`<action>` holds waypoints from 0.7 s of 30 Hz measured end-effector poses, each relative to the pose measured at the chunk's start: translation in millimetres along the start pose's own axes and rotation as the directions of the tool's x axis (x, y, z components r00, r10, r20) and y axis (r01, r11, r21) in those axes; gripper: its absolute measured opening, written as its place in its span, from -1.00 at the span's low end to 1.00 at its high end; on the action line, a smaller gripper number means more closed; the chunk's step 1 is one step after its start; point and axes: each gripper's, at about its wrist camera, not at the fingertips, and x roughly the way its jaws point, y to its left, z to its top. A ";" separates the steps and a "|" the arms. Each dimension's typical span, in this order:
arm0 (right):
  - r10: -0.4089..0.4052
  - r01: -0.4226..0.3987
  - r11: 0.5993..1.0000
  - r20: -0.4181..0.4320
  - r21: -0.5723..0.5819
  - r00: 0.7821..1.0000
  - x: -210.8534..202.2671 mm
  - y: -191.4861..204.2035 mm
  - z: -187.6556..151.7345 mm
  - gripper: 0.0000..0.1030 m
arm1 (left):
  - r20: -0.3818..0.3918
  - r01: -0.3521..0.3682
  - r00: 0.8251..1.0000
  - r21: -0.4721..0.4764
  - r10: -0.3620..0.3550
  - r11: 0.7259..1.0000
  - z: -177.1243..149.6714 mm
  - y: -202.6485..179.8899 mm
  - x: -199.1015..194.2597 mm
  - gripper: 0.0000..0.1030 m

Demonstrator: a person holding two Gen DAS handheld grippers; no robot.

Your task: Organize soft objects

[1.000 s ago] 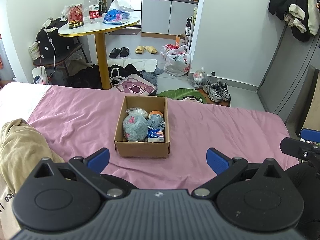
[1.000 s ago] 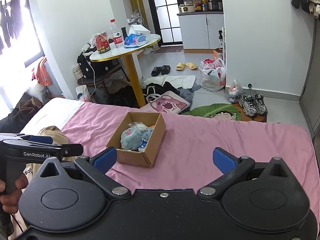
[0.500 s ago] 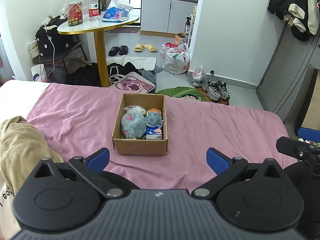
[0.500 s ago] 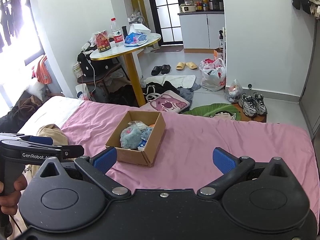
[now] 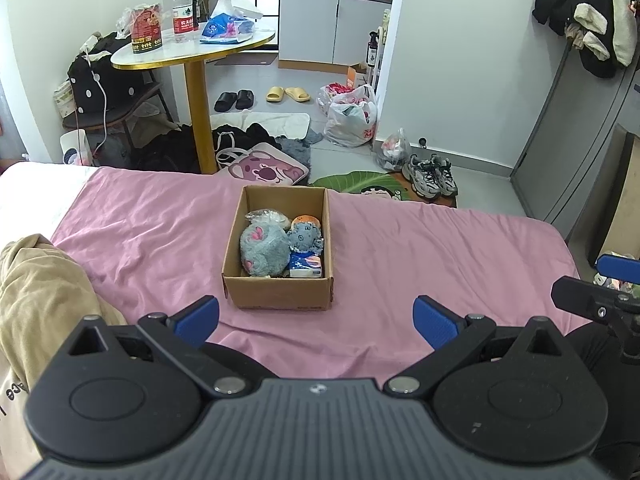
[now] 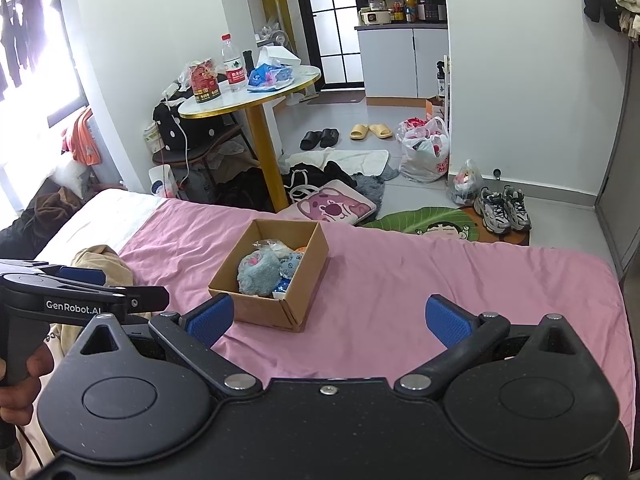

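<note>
Plush toys [image 5: 264, 250] sit packed in the cardboard box [image 5: 278, 290] on the pink bedsheet [image 5: 420, 248], beside a tissue pack [image 5: 306, 268] and a bagged item. They look light, squashy and unbreakable; pinching the grey-blue one across its rounded body should hold. Both the left claw [image 5: 316, 318] and right claw [image 6: 326, 314] are spread wide, grasping nothing. Since a second ago both views have eased back from the box, which has not moved

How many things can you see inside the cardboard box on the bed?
4. A grey plush on the left, a blue octopus toy right of it, a tissue pack in the near right corner, a clear bag behind. More may be hidden underneath.
</note>
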 end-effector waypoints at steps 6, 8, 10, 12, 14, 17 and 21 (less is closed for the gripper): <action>-0.001 0.001 1.000 -0.004 0.002 1.000 0.4 0.3 1.5 1.00 | 0.001 -0.001 1.000 0.006 0.001 1.000 -0.3 -0.5 -0.5 0.99; -0.002 0.002 1.000 -0.001 0.002 1.000 0.0 0.6 1.7 1.00 | -0.001 -0.001 1.000 0.008 0.001 1.000 -0.6 0.3 -0.8 0.99; 0.002 -0.002 1.000 0.001 0.003 1.000 -0.5 -0.2 1.0 1.00 | -0.001 -0.001 1.000 0.007 0.001 1.000 -0.7 0.8 -0.6 0.99; -0.002 0.002 1.000 -0.002 0.002 1.000 -0.3 0.2 1.1 1.00 | -0.003 -0.001 1.000 0.008 0.001 1.000 -1.3 1.4 -0.3 0.99; -0.003 0.003 1.000 -0.003 0.002 1.000 -0.2 -0.5 0.1 1.00 | -0.005 0.000 1.000 0.010 0.000 1.000 -2.4 2.8 -0.1 0.99; -0.001 0.001 1.000 -0.007 0.004 1.000 0.3 -0.1 -1.0 1.00 | -0.008 0.000 1.000 0.012 0.000 1.000 -2.8 2.8 0.5 0.99; 0.017 -0.017 1.000 -0.008 0.013 1.000 -0.2 0.3 -0.8 1.00 | -0.012 0.000 1.000 0.016 0.000 1.000 -3.5 4.7 2.4 0.99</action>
